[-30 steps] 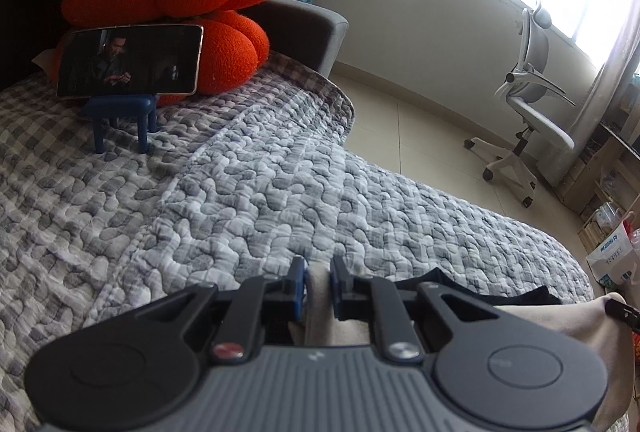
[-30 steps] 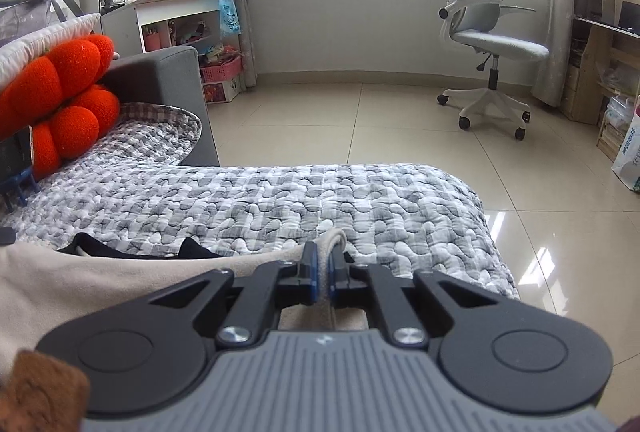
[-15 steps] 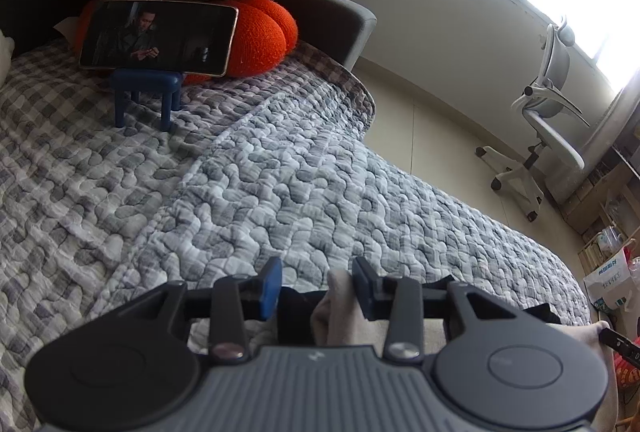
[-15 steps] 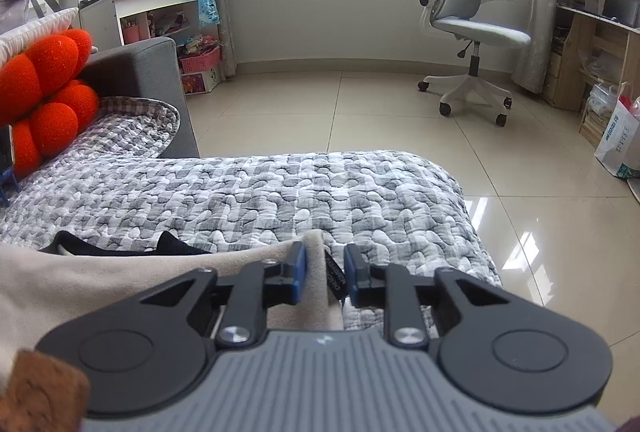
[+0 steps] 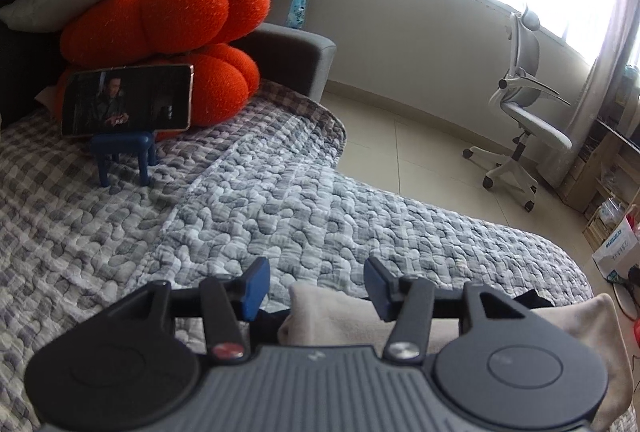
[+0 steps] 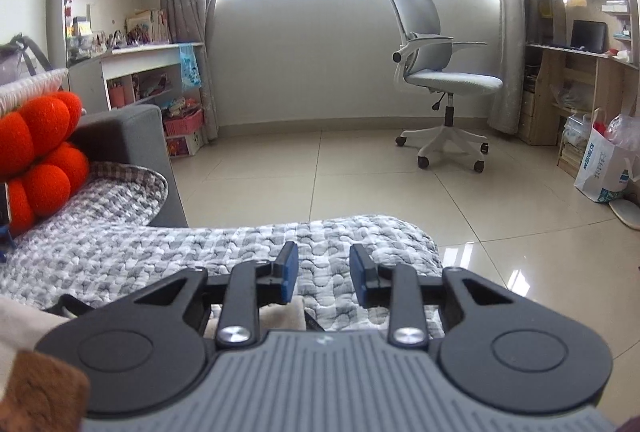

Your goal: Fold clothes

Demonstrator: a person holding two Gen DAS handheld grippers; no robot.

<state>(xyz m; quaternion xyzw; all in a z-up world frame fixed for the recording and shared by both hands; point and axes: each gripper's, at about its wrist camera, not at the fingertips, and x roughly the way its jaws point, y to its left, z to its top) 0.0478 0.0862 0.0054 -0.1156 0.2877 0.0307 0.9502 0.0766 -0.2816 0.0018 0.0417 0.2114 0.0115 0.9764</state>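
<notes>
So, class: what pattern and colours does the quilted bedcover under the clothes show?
A grey and white check on the bedcover, best seen in the left wrist view.

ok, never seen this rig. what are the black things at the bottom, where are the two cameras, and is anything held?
No robot arm here: a person holds a two-finger gripper in each hand, each with a fisheye camera looking forward along its fingers. The black shapes at the bottom are the gripper bodies.

Left wrist view: the left gripper has just been opening; a folded edge of the beige garment lies between its blue pads, untouched. Beyond, on the grey checked quilt, a phone sits on a blue stand before an orange plush cushion.

Right wrist view: the right gripper has also just opened and holds nothing; the garment's corner lies low between its fingers. An office chair stands on the floor beyond the bed.

So both have let go.
</notes>
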